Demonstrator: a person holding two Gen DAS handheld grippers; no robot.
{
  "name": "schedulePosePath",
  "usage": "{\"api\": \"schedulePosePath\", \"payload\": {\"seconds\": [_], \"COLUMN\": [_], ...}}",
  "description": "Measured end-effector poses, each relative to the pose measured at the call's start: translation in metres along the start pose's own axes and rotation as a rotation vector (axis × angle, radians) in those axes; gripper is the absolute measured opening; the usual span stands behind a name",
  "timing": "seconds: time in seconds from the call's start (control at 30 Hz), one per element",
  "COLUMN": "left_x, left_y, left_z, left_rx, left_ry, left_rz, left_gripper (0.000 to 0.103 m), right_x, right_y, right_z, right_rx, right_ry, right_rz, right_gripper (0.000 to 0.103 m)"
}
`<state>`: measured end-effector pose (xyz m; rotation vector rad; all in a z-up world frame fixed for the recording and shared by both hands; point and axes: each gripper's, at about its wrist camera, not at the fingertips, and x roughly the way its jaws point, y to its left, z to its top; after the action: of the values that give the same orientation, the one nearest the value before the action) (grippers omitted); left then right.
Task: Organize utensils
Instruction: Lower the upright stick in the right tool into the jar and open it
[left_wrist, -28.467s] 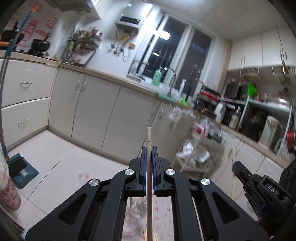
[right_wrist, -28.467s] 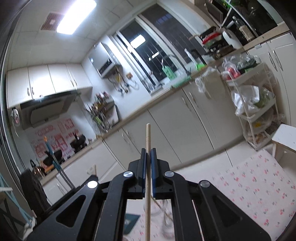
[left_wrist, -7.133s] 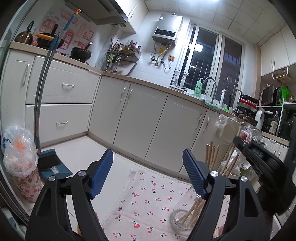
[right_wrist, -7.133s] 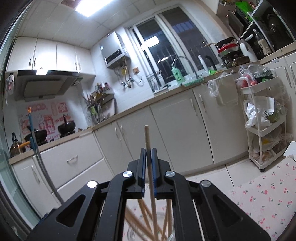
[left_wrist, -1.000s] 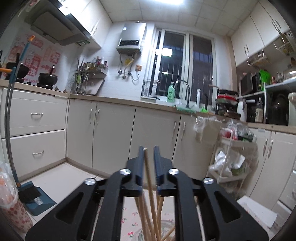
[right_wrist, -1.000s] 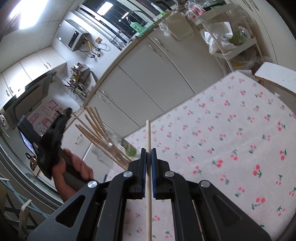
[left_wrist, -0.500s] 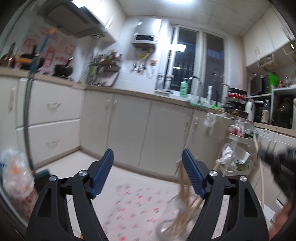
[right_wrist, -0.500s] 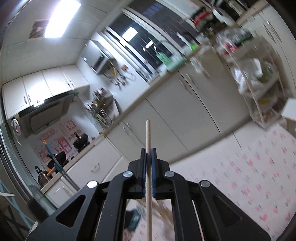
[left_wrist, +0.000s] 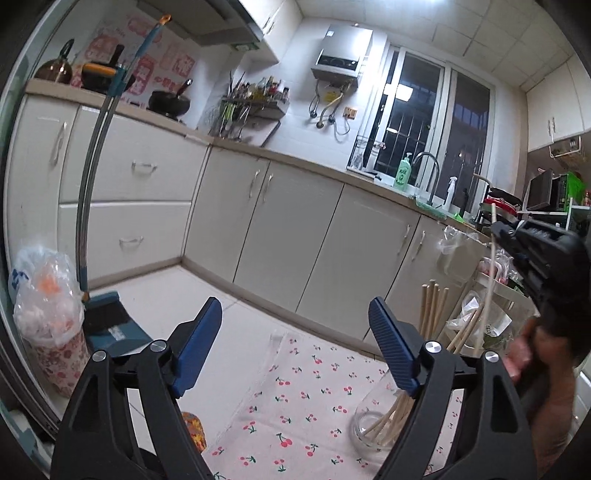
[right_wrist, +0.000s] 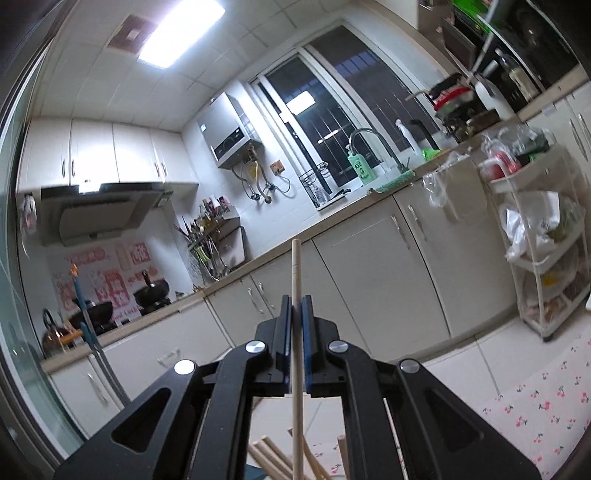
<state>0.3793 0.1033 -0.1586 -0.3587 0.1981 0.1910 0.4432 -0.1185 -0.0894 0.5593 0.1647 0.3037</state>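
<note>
Looking from the left wrist, the left gripper (left_wrist: 295, 343) has just been opening wide, with nothing between its blue pads. A glass jar (left_wrist: 373, 424) of wooden chopsticks (left_wrist: 432, 310) stands on the cherry-print cloth (left_wrist: 295, 406) near its right edge. The right gripper (left_wrist: 517, 240) is above the jar.

From the right wrist, the right gripper (right_wrist: 295, 314) is pinched tight on one chopstick (right_wrist: 295, 280), standing upright. More chopstick tops show below it.

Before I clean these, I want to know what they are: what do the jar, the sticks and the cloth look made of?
The jar looks like clear glass, perhaps hard plastic: the sticks show through its glossy wall. The sticks look like pale unfinished wood or bamboo: matt, tan, straight, as does the one in the right gripper. The cloth could be woven fabric or thin vinyl: white, cherry-printed, lying flat.
</note>
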Motion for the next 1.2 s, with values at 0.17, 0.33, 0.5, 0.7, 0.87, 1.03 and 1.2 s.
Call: {"api": "schedulePosePath", "payload": {"seconds": [0.17, 0.33, 0.5, 0.7, 0.87, 1.03, 1.2], "left_x": [0.001, 0.000, 0.002, 0.004, 0.004, 0.006, 0.007], "left_y": [0.004, 0.003, 0.004, 0.003, 0.002, 0.002, -0.003], "left_z": [0.001, 0.001, 0.000, -0.001, -0.001, -0.004, -0.007], "left_rx": [-0.022, -0.027, -0.036, -0.031, -0.029, -0.024, 0.007], "left_ry": [0.005, 0.007, 0.013, 0.017, 0.018, 0.030, 0.046], "left_rz": [-0.009, -0.015, -0.008, -0.005, -0.002, 0.001, 0.009], "left_gripper": [0.078, 0.079, 0.079, 0.079, 0.080, 0.081, 0.083], "right_x": [0.011, 0.009, 0.006, 0.001, -0.002, -0.010, -0.031], "right_y": [0.013, 0.013, 0.009, 0.008, 0.004, 0.007, 0.002], "right_z": [-0.021, -0.035, -0.046, -0.055, -0.053, -0.063, -0.064], "right_rx": [-0.106, -0.133, -0.150, -0.184, -0.182, -0.224, -0.209], "right_ry": [0.001, 0.023, 0.057, 0.094, 0.105, 0.174, 0.225], "right_rz": [-0.009, -0.008, -0.017, -0.021, -0.018, -0.013, -0.035], "right_gripper": [0.006, 0.006, 0.006, 0.006, 0.006, 0.025, 0.030]}}
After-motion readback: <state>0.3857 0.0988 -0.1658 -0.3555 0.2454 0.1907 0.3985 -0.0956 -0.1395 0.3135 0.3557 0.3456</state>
